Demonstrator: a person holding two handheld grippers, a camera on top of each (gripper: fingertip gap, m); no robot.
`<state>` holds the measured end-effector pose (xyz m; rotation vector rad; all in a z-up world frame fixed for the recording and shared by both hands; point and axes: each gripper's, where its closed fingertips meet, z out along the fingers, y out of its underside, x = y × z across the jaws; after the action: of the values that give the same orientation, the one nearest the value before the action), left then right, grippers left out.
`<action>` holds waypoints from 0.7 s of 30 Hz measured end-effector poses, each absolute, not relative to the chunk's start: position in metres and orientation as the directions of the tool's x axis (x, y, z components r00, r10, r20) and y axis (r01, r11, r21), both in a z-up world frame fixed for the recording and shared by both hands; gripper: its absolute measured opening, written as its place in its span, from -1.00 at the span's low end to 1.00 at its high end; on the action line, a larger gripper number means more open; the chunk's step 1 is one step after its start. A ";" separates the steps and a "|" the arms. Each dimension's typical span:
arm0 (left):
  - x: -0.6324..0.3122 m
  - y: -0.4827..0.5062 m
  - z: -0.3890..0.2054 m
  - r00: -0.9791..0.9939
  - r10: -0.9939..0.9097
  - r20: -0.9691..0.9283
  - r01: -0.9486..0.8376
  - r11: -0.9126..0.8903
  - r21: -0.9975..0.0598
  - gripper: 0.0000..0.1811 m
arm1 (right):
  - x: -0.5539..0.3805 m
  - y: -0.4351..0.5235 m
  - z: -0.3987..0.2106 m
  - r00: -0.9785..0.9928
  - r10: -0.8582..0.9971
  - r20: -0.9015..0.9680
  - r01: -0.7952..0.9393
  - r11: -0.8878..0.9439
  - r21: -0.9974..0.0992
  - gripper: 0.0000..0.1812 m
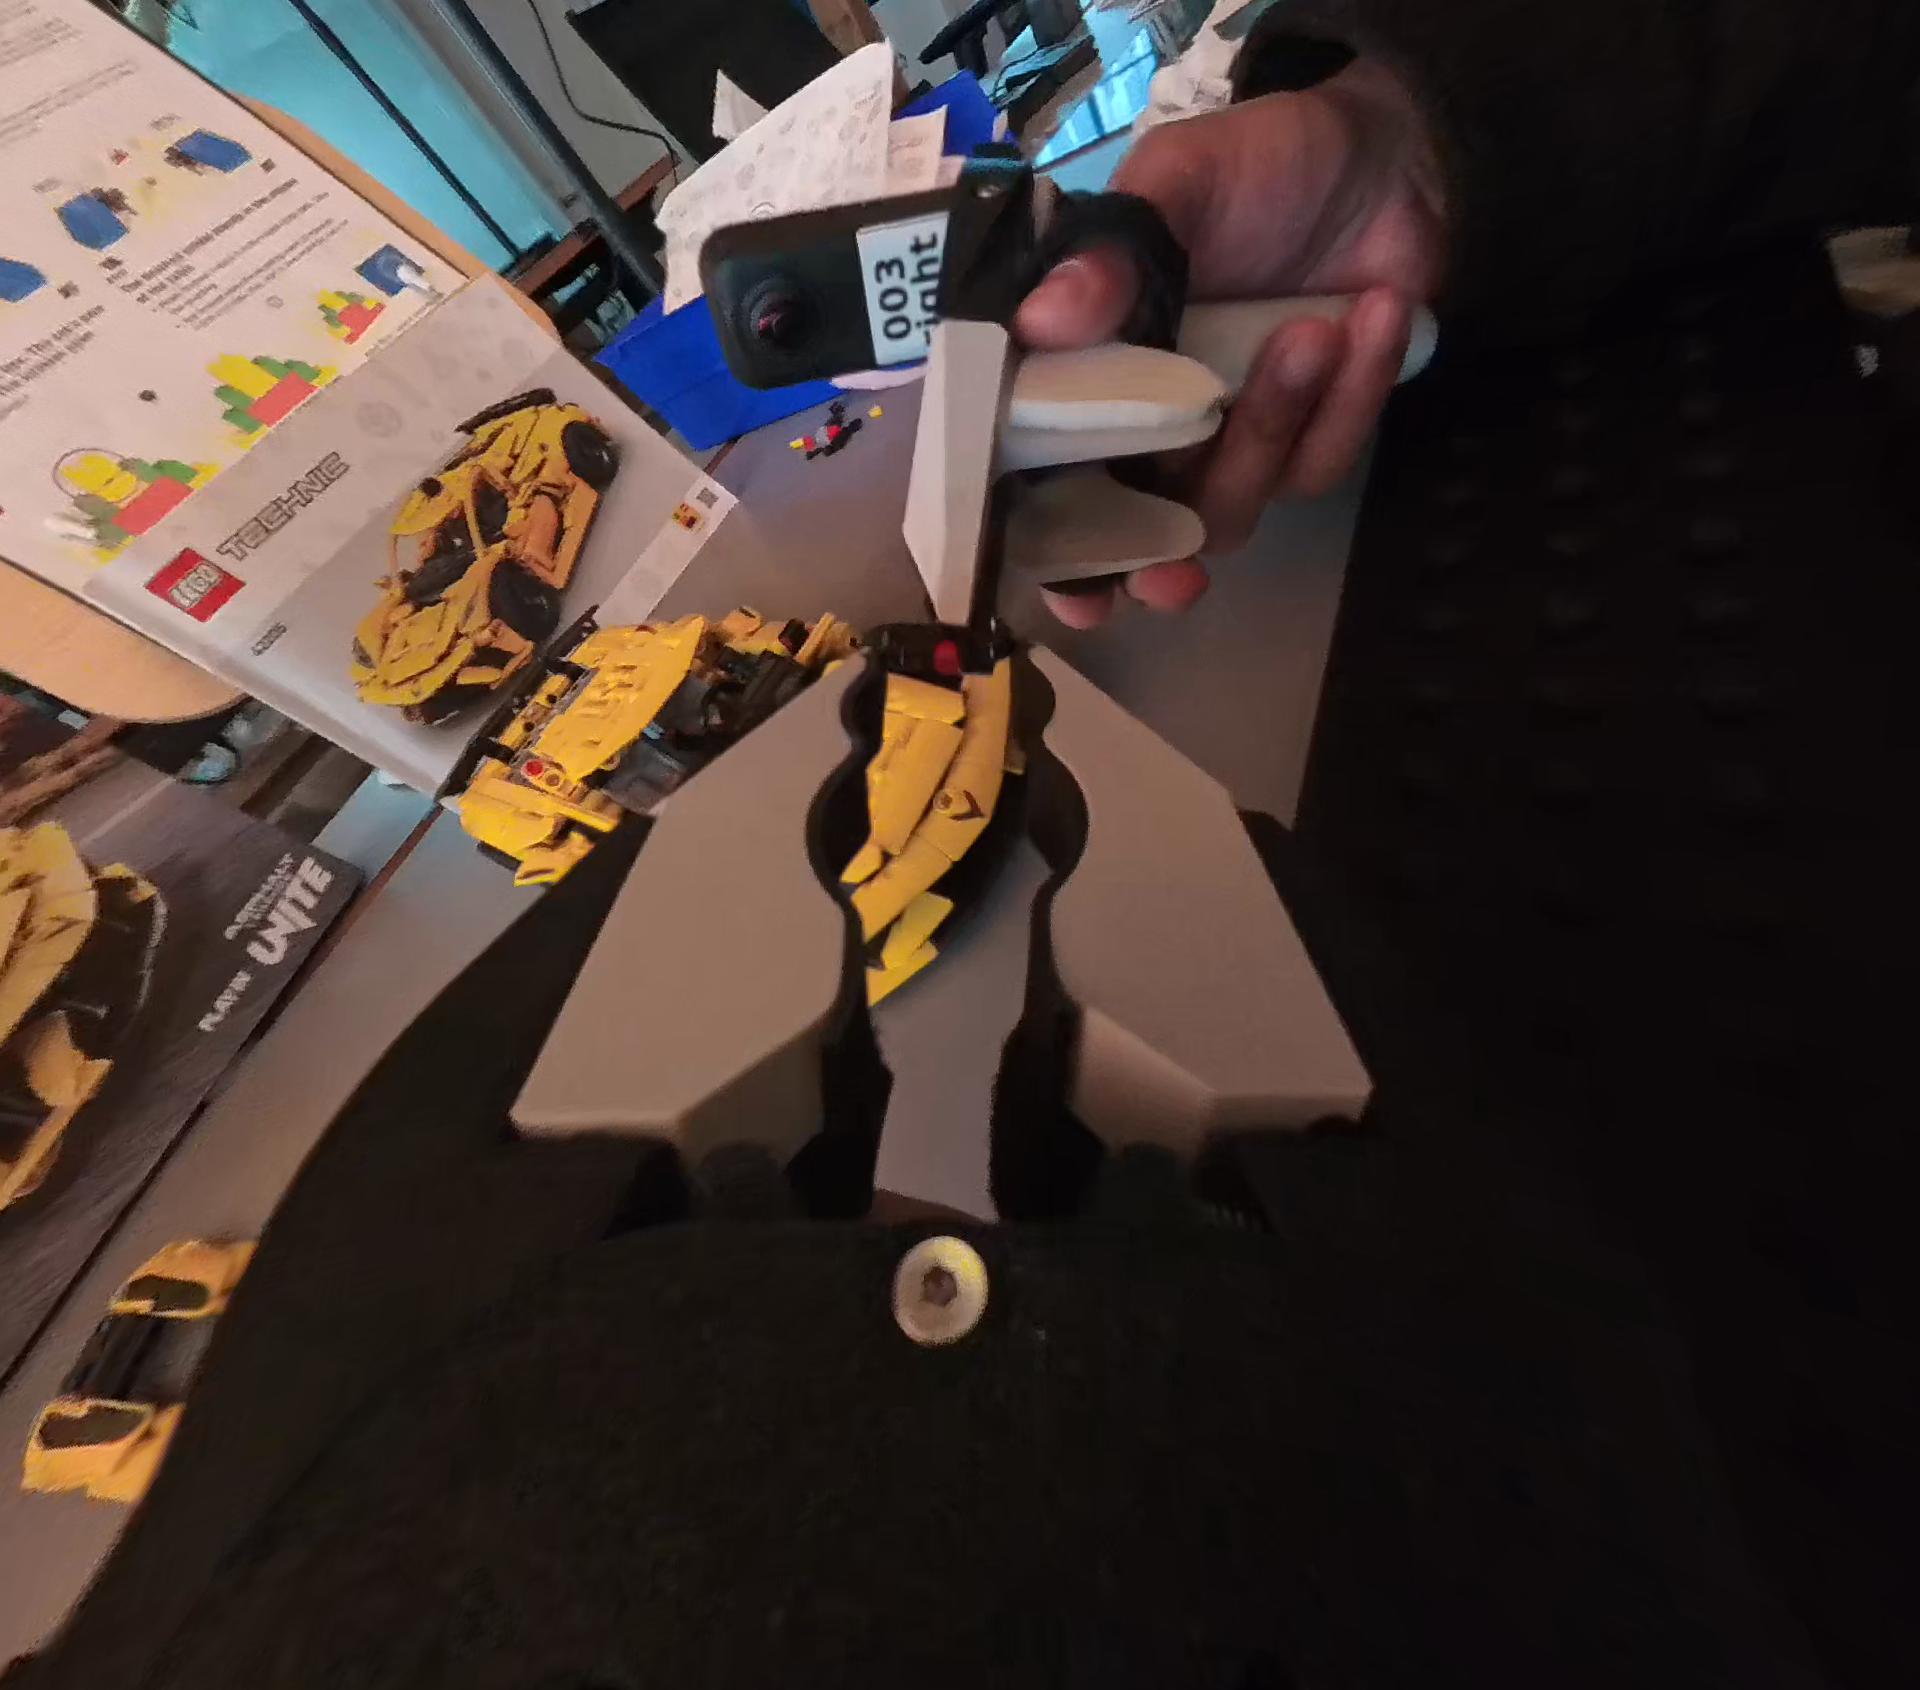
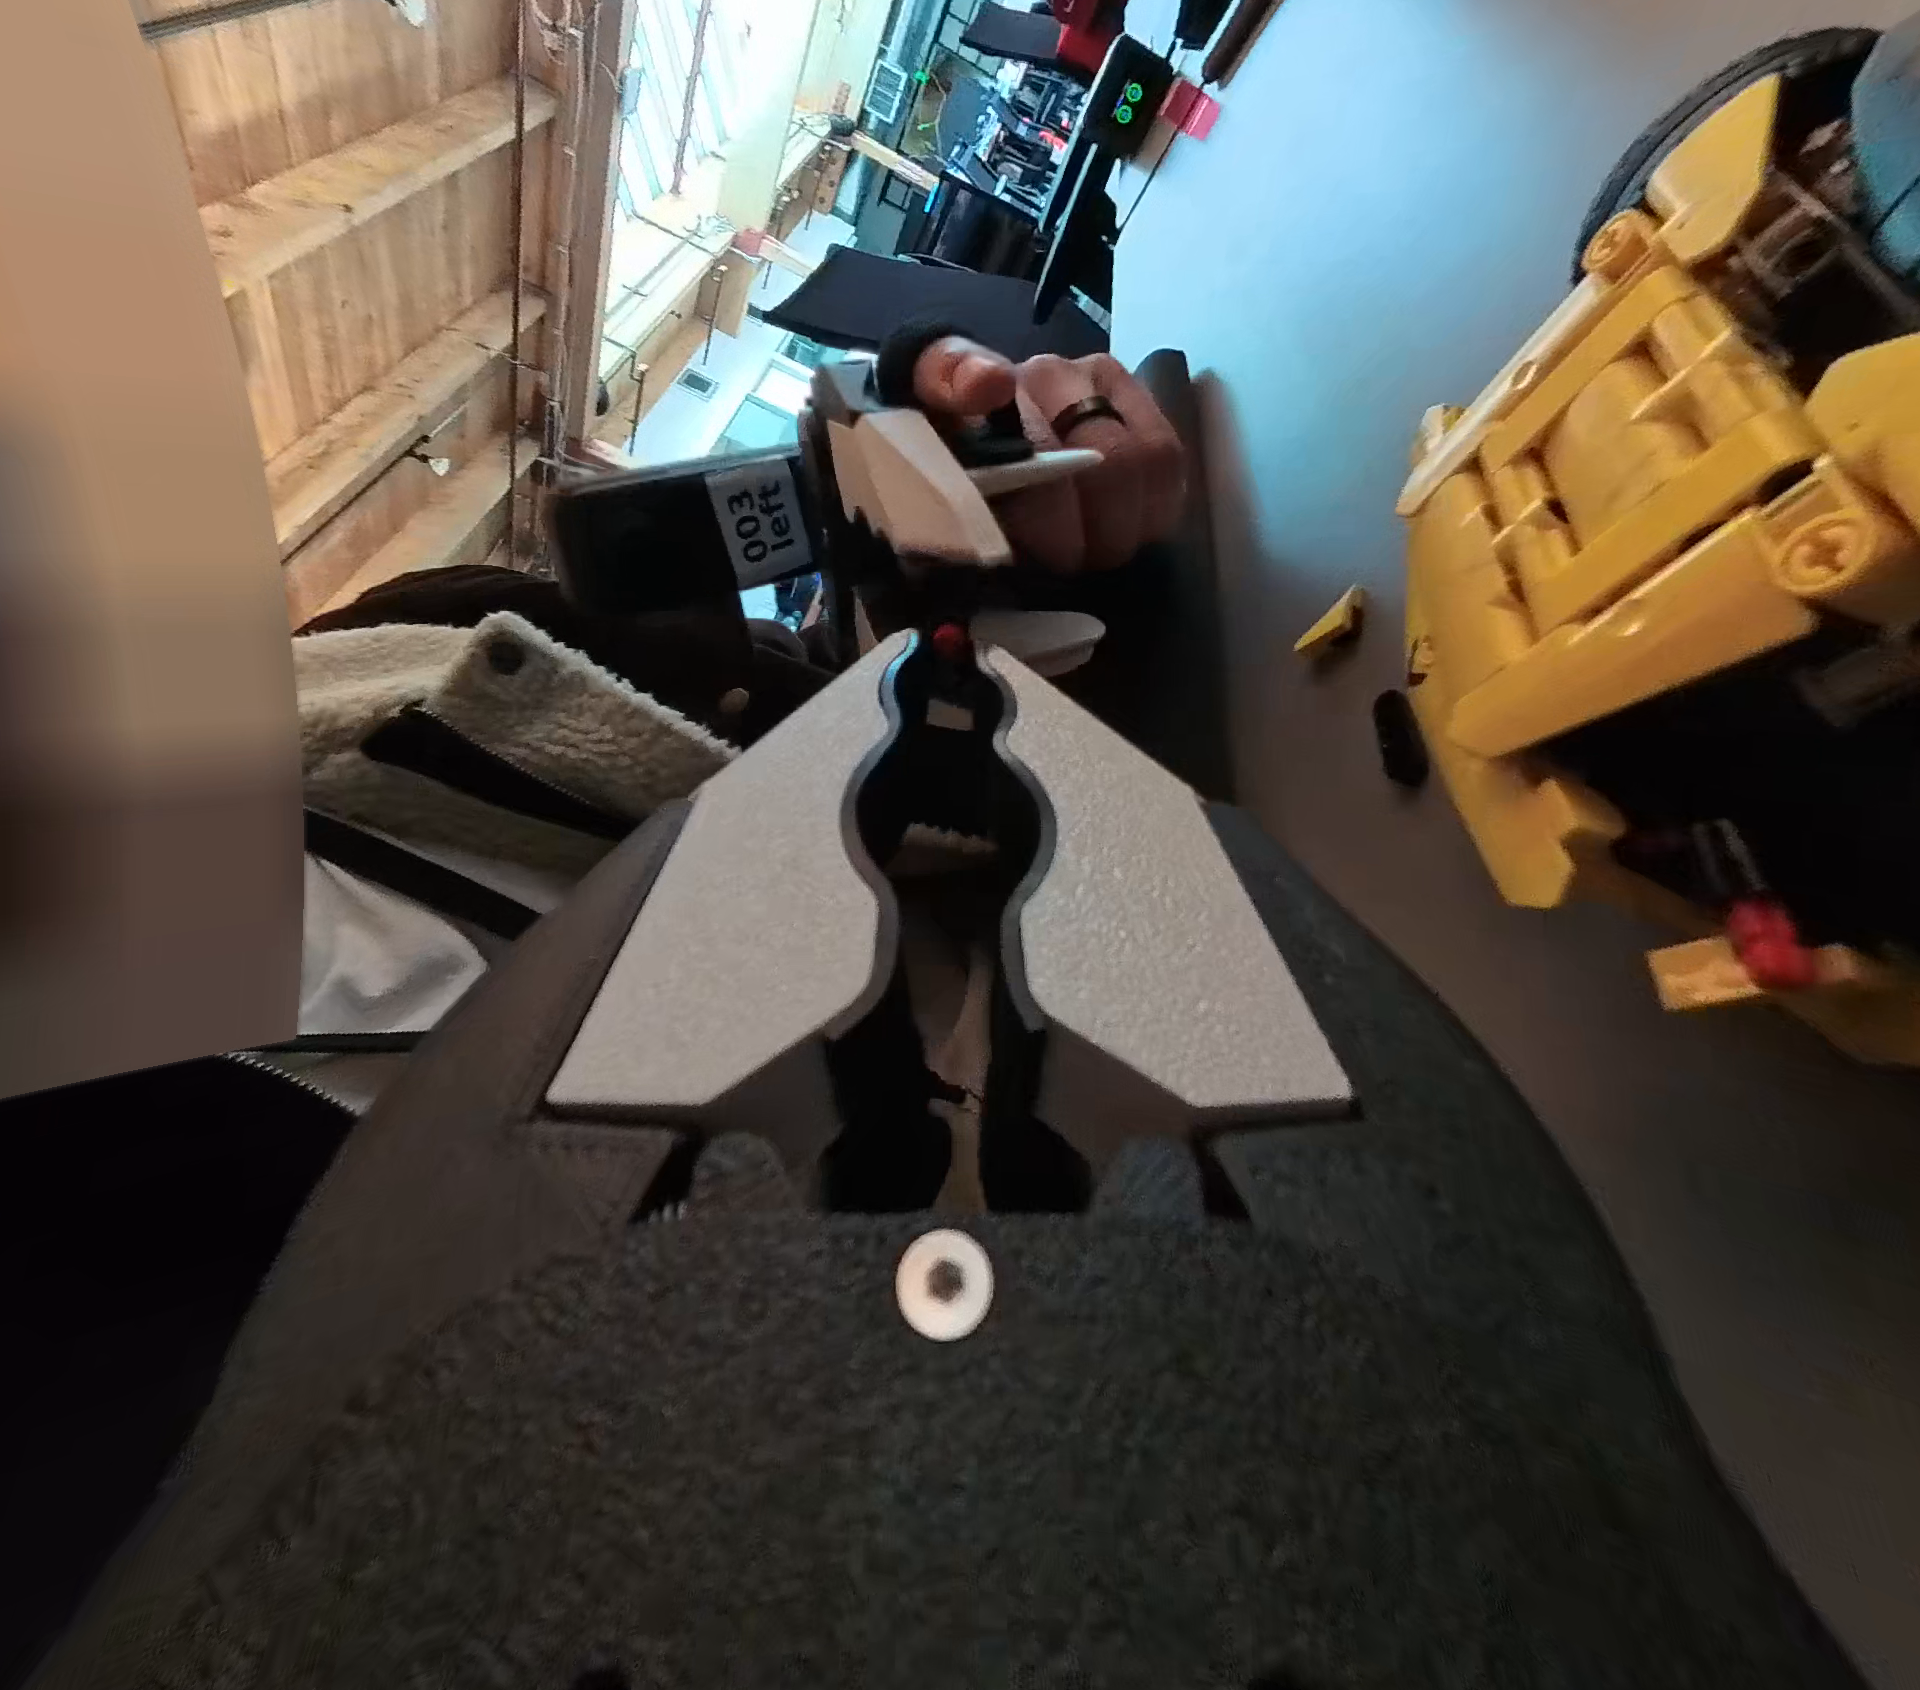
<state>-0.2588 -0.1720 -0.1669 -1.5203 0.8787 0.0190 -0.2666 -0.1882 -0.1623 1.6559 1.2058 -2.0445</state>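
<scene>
Grey plastic fingers of my left gripper (image 1: 940,664) are clamped on a small black piece with a red stud (image 1: 940,655). My right gripper (image 2: 943,653) meets it tip to tip, jaws closed on the same piece from the opposite side. A yellow panel section (image 1: 935,809) shows in the gap between my left fingers; whether it joins the piece I cannot tell. The yellow brick car (image 1: 613,726) lies on the grey table (image 1: 1164,705) just beside the tips. A manual (image 1: 416,518) rests behind the car, and a box (image 1: 145,996) sits to the left
</scene>
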 end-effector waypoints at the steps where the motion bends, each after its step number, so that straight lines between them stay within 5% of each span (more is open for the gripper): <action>1: -0.259 -0.172 -0.166 0.701 -0.494 -0.514 -0.532 0.118 -0.838 -0.75 | -0.267 -0.188 -0.162 -0.325 0.292 -0.900 0.644 -0.628 -0.436 -0.94; 15: -0.250 -0.181 -0.149 0.706 -0.547 -0.449 -0.426 0.178 -0.887 -0.75 | -0.261 -0.197 -0.147 -0.378 0.124 -0.917 0.681 -0.634 -0.367 -0.93; 17: -0.258 -0.174 -0.153 0.728 -0.525 -0.441 -0.445 0.127 -0.887 -0.75 | -0.269 -0.186 -0.153 -0.364 0.260 -0.894 0.613 -0.656 -0.440 -0.89; 21: -0.278 -0.157 -0.173 0.716 -0.407 -0.568 -0.611 0.029 -0.791 -0.76 | -0.284 -0.158 -0.168 -0.225 0.798 -0.558 0.397 -0.448 -0.801 -0.76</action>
<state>-0.2782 -0.1574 -0.1729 -1.5937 0.8474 0.1914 -0.2843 -0.1577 -0.1679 2.1136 1.7568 -2.1270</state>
